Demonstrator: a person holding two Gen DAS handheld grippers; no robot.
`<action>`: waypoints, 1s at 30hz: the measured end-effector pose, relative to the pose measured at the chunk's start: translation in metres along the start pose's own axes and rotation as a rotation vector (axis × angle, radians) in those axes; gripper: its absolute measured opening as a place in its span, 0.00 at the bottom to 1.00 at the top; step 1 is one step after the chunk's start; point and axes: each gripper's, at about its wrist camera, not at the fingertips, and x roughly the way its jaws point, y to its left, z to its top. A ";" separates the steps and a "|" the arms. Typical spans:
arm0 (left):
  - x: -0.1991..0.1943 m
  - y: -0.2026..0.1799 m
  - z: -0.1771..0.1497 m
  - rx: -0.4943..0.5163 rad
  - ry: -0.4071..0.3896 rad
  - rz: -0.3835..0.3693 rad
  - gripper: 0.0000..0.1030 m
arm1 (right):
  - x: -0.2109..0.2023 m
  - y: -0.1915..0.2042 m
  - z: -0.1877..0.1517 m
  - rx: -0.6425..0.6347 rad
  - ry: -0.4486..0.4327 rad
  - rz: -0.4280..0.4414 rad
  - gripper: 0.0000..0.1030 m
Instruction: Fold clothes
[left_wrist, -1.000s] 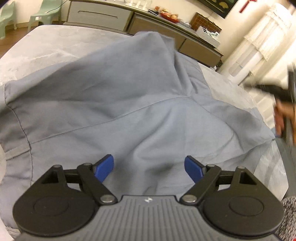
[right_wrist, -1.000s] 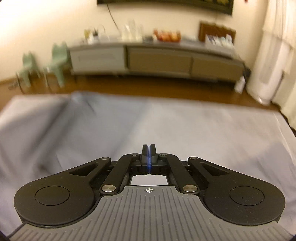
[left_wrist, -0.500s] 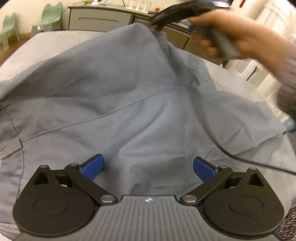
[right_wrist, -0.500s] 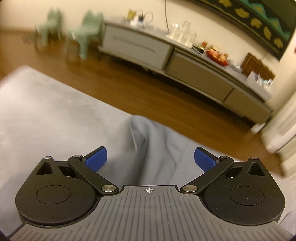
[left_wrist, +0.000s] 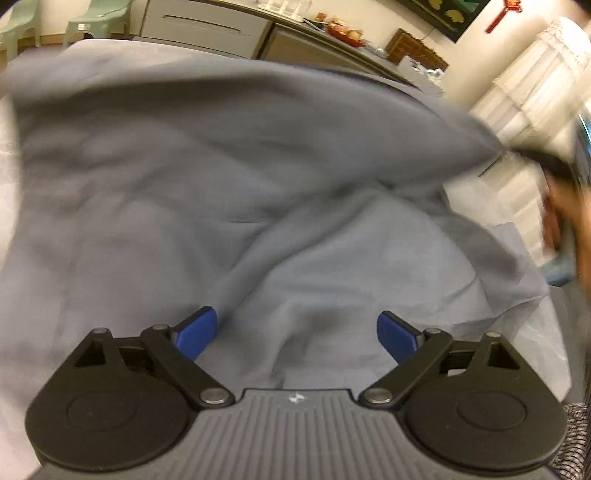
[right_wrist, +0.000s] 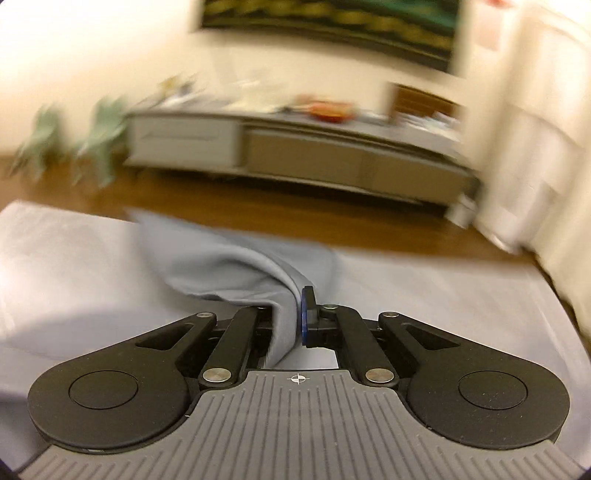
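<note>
A large grey-blue garment (left_wrist: 221, 166) lies spread over a pale grey cover (right_wrist: 74, 258). My left gripper (left_wrist: 297, 325) hovers low over the near part of the cloth. Its jaws stand wide and are closing a little, with cloth lying beneath and between the blue pads (left_wrist: 197, 328), which do not press on it. My right gripper (right_wrist: 297, 314) is shut on a bunched edge of the garment (right_wrist: 221, 266), and the fabric hides its left finger. In the left wrist view that edge is stretched up to the right, toward a blurred hand (left_wrist: 565, 221).
A long low cabinet (right_wrist: 295, 158) with clutter on top runs along the far wall, across a strip of wooden floor (right_wrist: 295, 218). Two green chairs (right_wrist: 99, 136) stand at the left. White curtains (right_wrist: 535, 147) hang at the right.
The right gripper went from open over the garment's far corner to shut on it, then drew that corner up and to the right. The left gripper stayed in place, wide.
</note>
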 end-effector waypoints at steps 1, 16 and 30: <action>0.001 -0.002 -0.002 0.009 0.002 0.001 0.93 | -0.008 -0.027 -0.031 0.077 0.041 -0.001 0.02; 0.009 -0.013 -0.006 0.047 -0.006 -0.009 0.90 | -0.069 0.032 -0.051 -0.516 -0.072 -0.111 0.98; 0.010 0.010 0.016 -0.037 -0.002 -0.017 0.90 | 0.036 0.015 0.021 -0.665 0.297 -0.057 0.00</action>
